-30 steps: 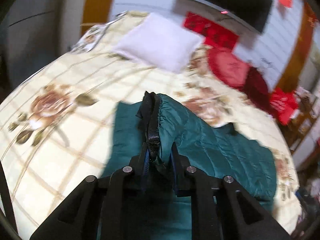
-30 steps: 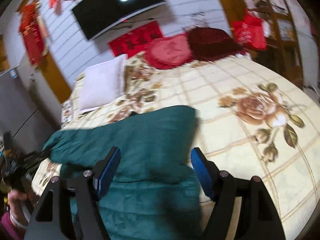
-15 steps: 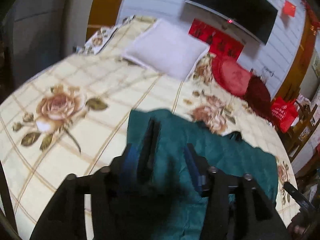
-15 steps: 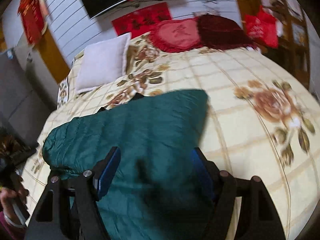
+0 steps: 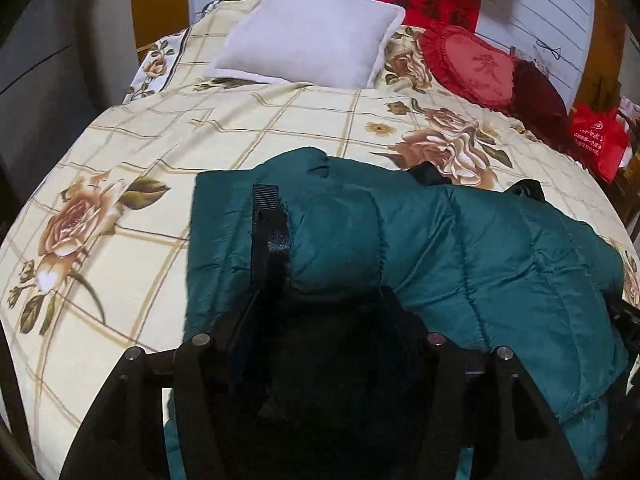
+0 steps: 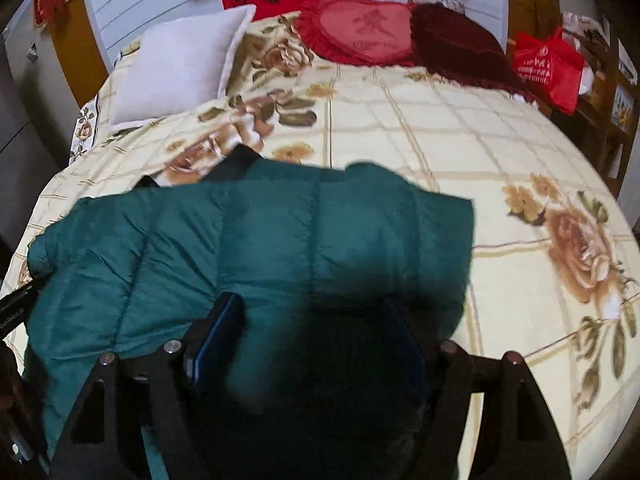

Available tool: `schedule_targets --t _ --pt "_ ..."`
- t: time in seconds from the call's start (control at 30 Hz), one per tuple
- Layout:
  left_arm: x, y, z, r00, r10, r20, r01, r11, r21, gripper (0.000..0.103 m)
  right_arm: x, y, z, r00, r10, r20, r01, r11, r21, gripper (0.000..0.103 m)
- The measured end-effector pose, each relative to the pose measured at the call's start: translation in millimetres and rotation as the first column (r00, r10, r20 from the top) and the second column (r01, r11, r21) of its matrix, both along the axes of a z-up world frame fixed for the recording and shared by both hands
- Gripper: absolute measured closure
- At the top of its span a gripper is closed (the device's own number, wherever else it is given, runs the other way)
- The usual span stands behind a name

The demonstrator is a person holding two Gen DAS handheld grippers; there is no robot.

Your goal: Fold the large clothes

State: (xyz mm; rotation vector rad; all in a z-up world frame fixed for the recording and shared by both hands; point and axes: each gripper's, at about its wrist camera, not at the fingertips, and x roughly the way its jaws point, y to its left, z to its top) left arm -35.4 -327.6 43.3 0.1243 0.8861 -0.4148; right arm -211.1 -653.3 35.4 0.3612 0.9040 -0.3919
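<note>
On the bed [image 5: 248, 128], teal puffer jacket [image 5: 460, 240] lies folded. Left hand-held gripper [image 5: 320, 292] just opened, dropped the cuff, sleeve at 12 o'clock between its jaws. Right hand-held gripper [image 6: 312, 320] wide, empty. Fold placed.

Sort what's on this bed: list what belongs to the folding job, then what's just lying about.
Folding job: green puffer jacket and its black-cuffed sleeve.

Lying about: white pillow, red heart-shaped cushion, dark red cushion, red plastic bag beside the bed.
</note>
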Motion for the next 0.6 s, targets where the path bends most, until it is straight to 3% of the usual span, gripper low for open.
schedule_targets --t 0.1,0.2,0.27,0.37,0.47,0.6 --pt "2 2 -3 1.000 -0.002 -0.007 0.002 1.000 -0.009 0.032 2 -1 0 1.000 -0.017 -0.011 0.017 1.000 -0.008 0.024" --pt "1 2 -4 1.000 -0.006 -0.004 0.006 1.000 -0.012 0.032 -2 11 22 0.999 -0.041 -0.004 0.041 0.998 -0.041 0.025" --pt "0 2 -4 1.000 -0.004 -0.001 0.004 1.000 -0.015 0.032 -6 32 44 0.997 0.012 0.074 -0.009 0.999 -0.035 0.025" --pt "-1 2 -5 1.000 0.000 0.004 0.000 1.000 -0.013 0.032 3 68 58 0.989 0.109 0.101 -0.104 0.993 -0.050 0.025" --pt "-1 2 -5 1.000 -0.002 0.004 0.002 1.000 -0.014 0.032 25 102 48 0.977 0.206 0.054 -0.203 0.978 -0.054 0.025" --pt "0 3 -5 1.000 -0.007 0.004 0.007 1.000 -0.022 0.031 35 118 18 0.979 0.203 -0.017 -0.204 0.973 -0.110 0.025"
